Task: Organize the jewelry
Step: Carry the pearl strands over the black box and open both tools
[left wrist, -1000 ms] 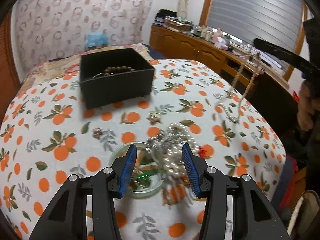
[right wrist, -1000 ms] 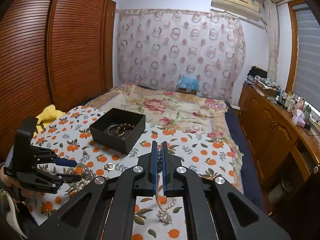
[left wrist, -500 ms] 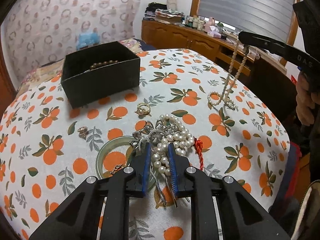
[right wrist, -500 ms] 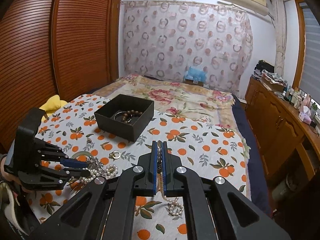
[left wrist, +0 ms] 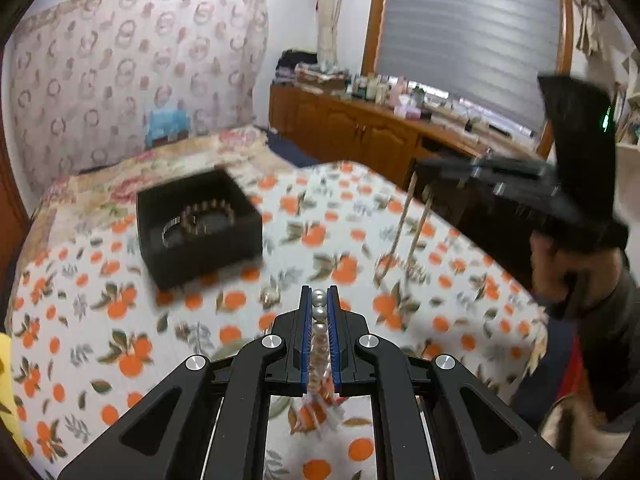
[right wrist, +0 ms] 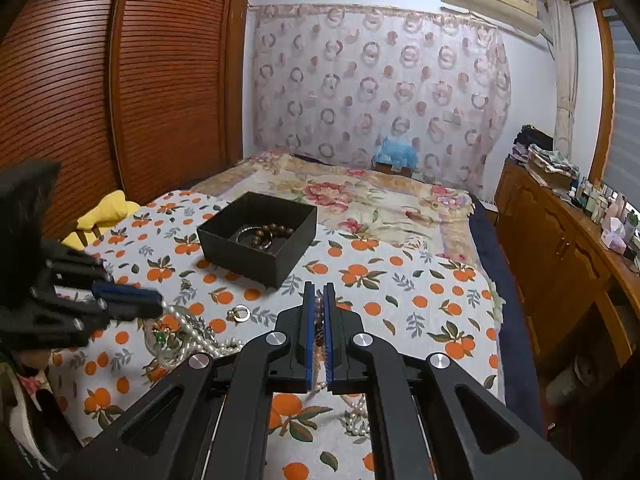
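Pearls (left wrist: 319, 312) run lengthwise between our left gripper (left wrist: 319, 300) jaws, clamped. Our right gripper (right wrist: 319, 300) pinches a second strand (right wrist: 356, 420), hanging straight down onto the orange-print bedspread (right wrist: 420, 300). Black box (right wrist: 260, 236) sits beyond; a jewelry heap (right wrist: 192, 336) crowds the left.

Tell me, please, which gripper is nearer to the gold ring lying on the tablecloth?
Left. The left gripper, shut on pearls, hangs just beside the gold ring; the right gripper sits farther off.

Each wrist camera looks forward and down along its own fingers, close above the bed (left wrist: 100, 320). Both views share the black box (left wrist: 200, 228) and the orange-print cloth (right wrist: 420, 300).
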Motion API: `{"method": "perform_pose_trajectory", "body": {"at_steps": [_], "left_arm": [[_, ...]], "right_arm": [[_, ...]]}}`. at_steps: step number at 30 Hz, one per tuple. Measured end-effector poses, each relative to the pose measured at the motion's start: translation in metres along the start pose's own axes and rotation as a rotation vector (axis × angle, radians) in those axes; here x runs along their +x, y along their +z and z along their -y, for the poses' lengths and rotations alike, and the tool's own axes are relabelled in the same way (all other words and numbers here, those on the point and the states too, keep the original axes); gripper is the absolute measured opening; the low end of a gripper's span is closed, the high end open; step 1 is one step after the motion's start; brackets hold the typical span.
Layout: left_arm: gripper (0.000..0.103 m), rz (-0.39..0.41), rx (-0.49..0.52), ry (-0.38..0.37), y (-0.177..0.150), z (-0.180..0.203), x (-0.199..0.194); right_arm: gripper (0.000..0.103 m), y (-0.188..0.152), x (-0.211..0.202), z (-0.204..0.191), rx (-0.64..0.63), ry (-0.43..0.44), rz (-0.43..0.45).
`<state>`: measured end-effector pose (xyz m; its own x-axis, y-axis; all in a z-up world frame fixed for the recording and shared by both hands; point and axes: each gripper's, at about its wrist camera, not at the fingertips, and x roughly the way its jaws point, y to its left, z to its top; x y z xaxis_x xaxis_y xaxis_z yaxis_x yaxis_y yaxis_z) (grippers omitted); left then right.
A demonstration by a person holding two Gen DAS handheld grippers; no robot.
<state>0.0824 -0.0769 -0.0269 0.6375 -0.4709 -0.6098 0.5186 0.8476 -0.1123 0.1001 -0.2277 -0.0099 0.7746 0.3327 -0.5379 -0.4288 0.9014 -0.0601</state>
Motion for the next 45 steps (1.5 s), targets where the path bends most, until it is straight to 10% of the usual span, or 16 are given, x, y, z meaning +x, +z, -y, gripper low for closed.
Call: {"method": "perform_pose_trajectory", "body": {"at_steps": [25,45], "left_arm": [[0.006,0.194,-0.024,0.004,0.091,-0.016,-0.063],[0.007,0.235,-0.028,0.167,0.149,-0.058,-0.069]], "right_arm": [[0.005,0.068,-0.019,-0.01,-0.035,0.03,0.133],[0.005,0.142,0.002,-0.015,-0.057,0.023,0.188]]}}
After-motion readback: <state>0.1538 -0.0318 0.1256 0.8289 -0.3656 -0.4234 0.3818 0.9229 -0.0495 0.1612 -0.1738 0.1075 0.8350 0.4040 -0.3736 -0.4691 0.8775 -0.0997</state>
